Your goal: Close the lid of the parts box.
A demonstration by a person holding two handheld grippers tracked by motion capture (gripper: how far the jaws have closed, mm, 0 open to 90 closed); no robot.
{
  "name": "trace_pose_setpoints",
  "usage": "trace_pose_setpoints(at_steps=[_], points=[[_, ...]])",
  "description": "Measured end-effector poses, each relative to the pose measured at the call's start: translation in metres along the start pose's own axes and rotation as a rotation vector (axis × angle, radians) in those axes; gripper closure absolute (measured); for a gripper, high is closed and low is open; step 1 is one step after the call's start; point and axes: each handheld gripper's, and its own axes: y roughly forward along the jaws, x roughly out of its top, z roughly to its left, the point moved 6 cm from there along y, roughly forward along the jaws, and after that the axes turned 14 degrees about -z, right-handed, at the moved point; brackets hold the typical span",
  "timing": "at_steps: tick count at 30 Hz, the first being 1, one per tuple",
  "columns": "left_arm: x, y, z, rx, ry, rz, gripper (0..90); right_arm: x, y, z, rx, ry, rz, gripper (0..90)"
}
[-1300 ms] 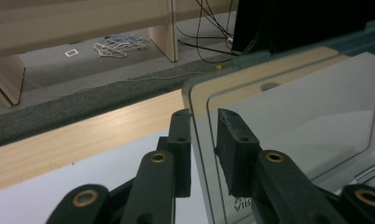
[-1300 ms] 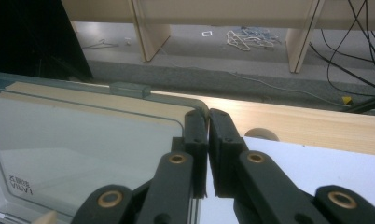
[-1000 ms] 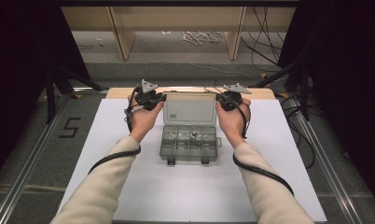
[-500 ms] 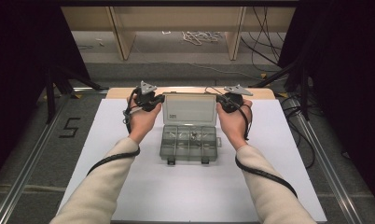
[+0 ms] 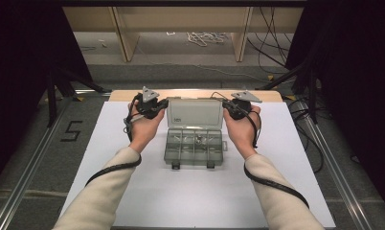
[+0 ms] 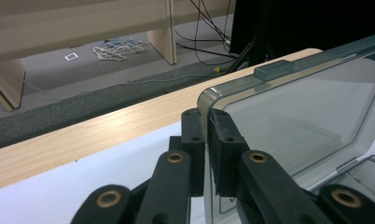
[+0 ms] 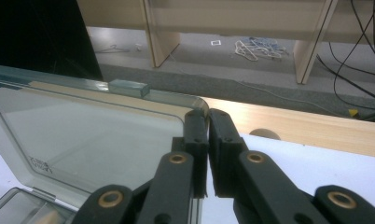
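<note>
High view has the table (image 5: 147,201) filling the lower middle of the frame, white-topped with a wooden strip along its far edge. At its centre sits the box (image 5: 194,147), a clear compartment case with its lid (image 5: 194,113) standing open above the tray, nearly upright. Small parts lie in the tray's compartments, too small to tell apart.

Left gripper (image 5: 150,106) sits at the lid's upper left corner, right gripper (image 5: 236,108) at its upper right corner. In the left gripper view the left gripper (image 6: 207,122) is pinching the lid's (image 6: 307,107) rounded corner edge, jaws pressed together on the plastic. In the right gripper view the right gripper (image 7: 208,122) pinches the opposite corner of the lid (image 7: 97,135) the same way.

Judging by the hold, the step in hand is swinging the lid on its hinge, though whether to open it further or to close it cannot be told. To do it well, both hands should travel together along the same arc, so the thin lid does not twist. Pinch pressure should stay light, as clear plastic is slippery and may crack. The tray is unheld, so any pull should go around the hinge, not across the table.
</note>
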Motion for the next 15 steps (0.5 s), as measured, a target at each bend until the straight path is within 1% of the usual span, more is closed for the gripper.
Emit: trace_pose_setpoints(at_steps=[4,5,6,9,10,13,14,15], points=[[0.0,-0.004,-0.002,-0.004,0.004,-0.006,84.8,-0.001,-0.005,0.001,-0.004,0.0,-0.003,87.4],[0.0,-0.005,-0.003,-0.007,0.006,-0.008,84.8,-0.001,-0.005,0.001,-0.003,-0.003,-0.012,87.4],[0.0,-0.007,-0.003,-0.009,0.01,-0.007,84.9,-0.001,-0.007,0.002,-0.002,-0.005,0.002,87.4],[-0.001,-0.01,-0.005,-0.013,0.005,-0.014,84.9,-0.001,-0.009,0.002,0.002,-0.01,-0.003,87.4],[-0.001,-0.011,-0.005,-0.016,0.012,-0.017,84.9,-0.002,-0.01,0.003,0.0,-0.008,-0.003,87.4],[-0.001,-0.014,-0.006,-0.018,0.015,-0.019,85.0,-0.002,-0.013,0.004,0.002,-0.013,-0.003,87.5],[-0.001,-0.015,-0.007,-0.018,0.012,-0.019,85.0,-0.002,-0.013,0.004,0.003,-0.008,-0.014,87.5],[-0.001,-0.015,-0.007,-0.02,0.014,-0.02,85.0,-0.002,-0.014,0.004,0.004,-0.008,-0.008,87.5]])
